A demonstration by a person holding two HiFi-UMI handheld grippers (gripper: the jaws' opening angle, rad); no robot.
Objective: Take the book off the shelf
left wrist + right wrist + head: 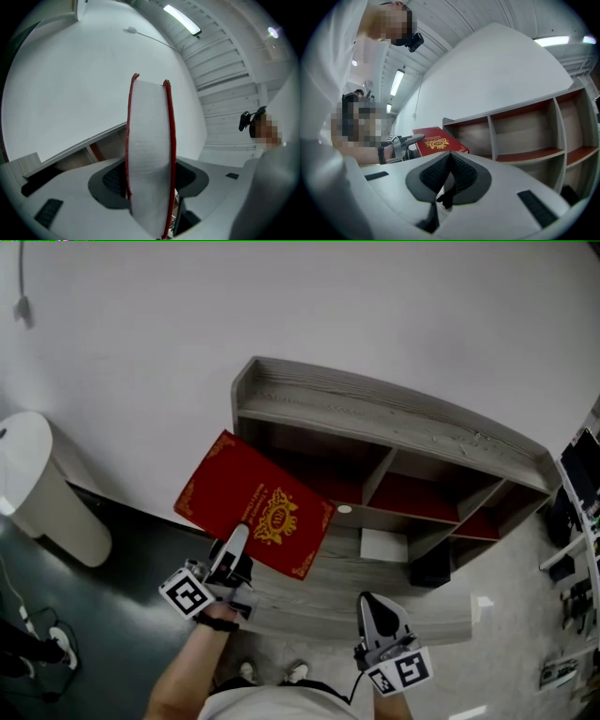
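Note:
A thick red book (pixel 255 503) with a gold emblem hangs in the air in front of the grey wooden shelf (pixel 394 423), clear of its compartments. My left gripper (pixel 237 554) is shut on the book's lower edge. In the left gripper view the book's white page block (pixel 149 154) stands on end between the two jaws, red covers on either side. My right gripper (pixel 377 613) is low at the right, shut and holding nothing; its pads (pixel 449 177) meet. The right gripper view shows the book (pixel 437 142) held to its left.
The shelf has several compartments with red floors (pixel 412 498); a white block (pixel 383 545) sits in a lower one. A white cylindrical bin (pixel 42 488) stands at the left on dark floor. A rack with equipment (pixel 577 521) lies at the right edge. The person's feet (pixel 270 673) show below.

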